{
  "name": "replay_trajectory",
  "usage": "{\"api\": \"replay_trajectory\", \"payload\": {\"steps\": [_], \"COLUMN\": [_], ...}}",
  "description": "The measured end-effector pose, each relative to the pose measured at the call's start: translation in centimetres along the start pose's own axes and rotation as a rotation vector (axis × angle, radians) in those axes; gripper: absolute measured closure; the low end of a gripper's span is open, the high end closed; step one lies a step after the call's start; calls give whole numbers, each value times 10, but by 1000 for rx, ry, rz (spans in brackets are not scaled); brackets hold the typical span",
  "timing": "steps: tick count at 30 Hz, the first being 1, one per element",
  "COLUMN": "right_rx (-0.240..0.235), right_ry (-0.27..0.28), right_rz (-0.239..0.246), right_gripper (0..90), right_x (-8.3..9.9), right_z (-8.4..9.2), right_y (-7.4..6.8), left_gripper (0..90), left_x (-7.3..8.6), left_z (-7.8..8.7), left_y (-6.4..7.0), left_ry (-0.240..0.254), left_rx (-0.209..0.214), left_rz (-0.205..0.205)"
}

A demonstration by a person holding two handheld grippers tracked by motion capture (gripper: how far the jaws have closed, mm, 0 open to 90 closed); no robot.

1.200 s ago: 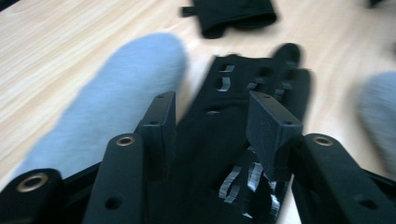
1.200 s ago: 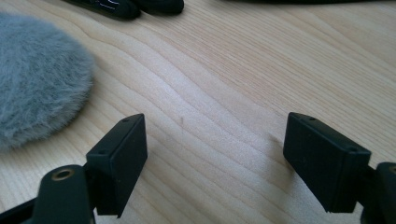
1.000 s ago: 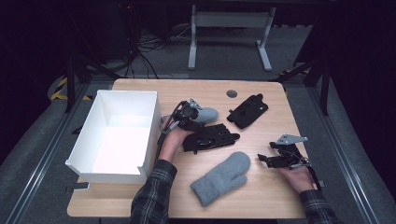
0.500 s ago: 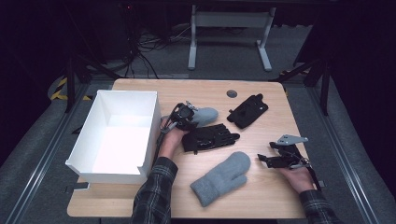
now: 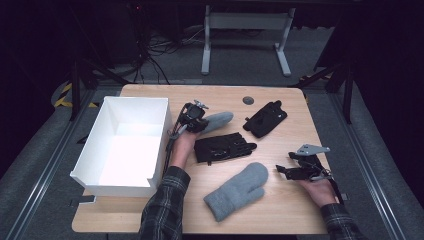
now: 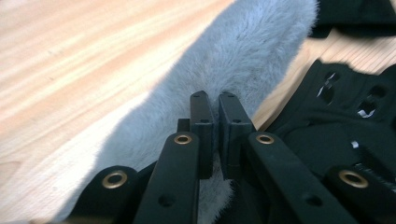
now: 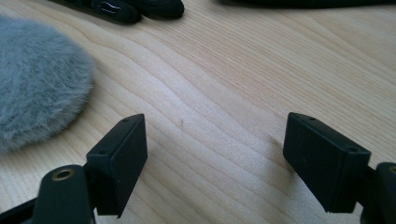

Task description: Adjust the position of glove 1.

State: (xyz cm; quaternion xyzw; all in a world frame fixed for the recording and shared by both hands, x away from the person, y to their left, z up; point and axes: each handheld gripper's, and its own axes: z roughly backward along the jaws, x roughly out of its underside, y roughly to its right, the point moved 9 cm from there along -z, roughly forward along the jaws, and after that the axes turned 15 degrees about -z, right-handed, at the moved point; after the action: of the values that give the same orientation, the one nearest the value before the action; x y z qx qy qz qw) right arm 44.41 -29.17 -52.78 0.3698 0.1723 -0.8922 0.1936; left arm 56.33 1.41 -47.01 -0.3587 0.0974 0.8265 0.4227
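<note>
Nearest the white box (image 5: 125,150), the person's left forearm is reaching forward along its right wall, hand tilted down. The left gripper (image 5: 196,120) has just been closing, and its jaws are pinching the fuzzy cuff of the grey mitten (image 5: 217,120). That mitten is lying just right of the box, stretching away rightward.

Dim lab: wooden table (image 5: 150,220) (floor rails (image 5: 45,165), cables (image 5: 150,50))

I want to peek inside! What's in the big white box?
The white box looks empty: its bare white floor and inner walls show. The strip of floor just behind its near wall is hidden from the high view.
</note>
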Motion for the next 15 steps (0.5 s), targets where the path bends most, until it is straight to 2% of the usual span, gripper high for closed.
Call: {"api": "replay_trajectory", "payload": {"steps": [6,11,15], "right_rx": [0,0,1], "right_ry": [0,0,0], "right_rz": [0,-1,-1], "right_gripper": [227,228,230], "right_x": [0,0,0], "right_z": [0,0,0], "right_y": [0,0,0], "left_gripper": [867,868,869], "left_x": [-13,-23,-31], "left_z": [20,37,53], "left_y": [7,20,32], "left_ry": [43,78,97], "left_rx": [31,82,108], "left_rz": [12,17,0]}}
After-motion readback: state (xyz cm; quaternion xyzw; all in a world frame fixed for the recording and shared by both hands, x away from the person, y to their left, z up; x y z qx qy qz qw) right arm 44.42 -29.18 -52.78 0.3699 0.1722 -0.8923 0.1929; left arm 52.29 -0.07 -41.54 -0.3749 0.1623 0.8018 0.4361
